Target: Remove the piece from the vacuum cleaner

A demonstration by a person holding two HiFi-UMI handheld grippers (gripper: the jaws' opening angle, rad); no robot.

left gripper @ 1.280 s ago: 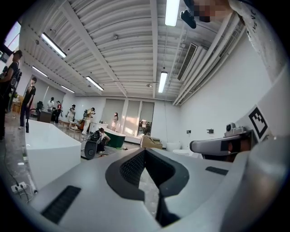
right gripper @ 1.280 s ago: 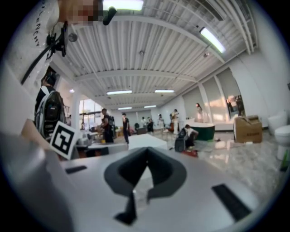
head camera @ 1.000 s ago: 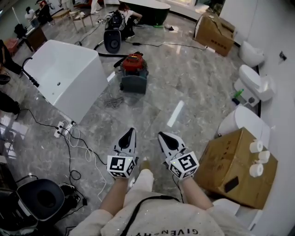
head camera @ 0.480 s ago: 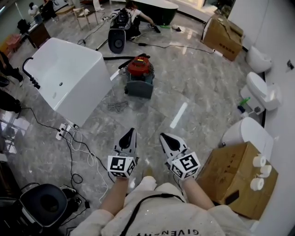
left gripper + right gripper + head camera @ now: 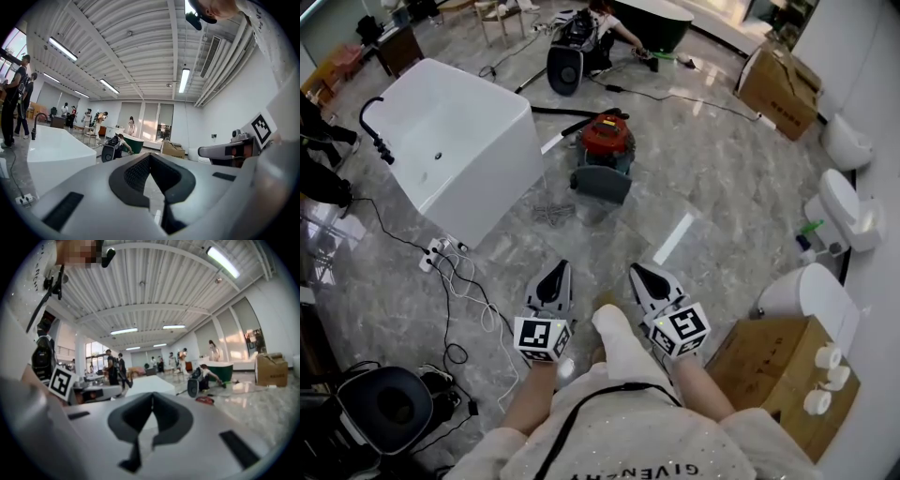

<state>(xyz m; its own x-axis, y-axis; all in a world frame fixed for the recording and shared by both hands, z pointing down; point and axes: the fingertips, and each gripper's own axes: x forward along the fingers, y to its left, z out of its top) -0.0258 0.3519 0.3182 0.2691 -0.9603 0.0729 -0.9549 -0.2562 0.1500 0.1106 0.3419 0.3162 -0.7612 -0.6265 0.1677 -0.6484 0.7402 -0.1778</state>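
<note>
Standing on the floor well ahead of both grippers, red vacuum cleaner sits just beside white bathtub; L gripper and R gripper jaws clenched together, nothing betw. them, well apart from vac

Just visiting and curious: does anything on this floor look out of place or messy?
Yes. Loose white cables and a power strip sprawl across the floor beside the bathtub, a trip hazard. A small tangle of wire lies by the red vacuum cleaner.
</note>
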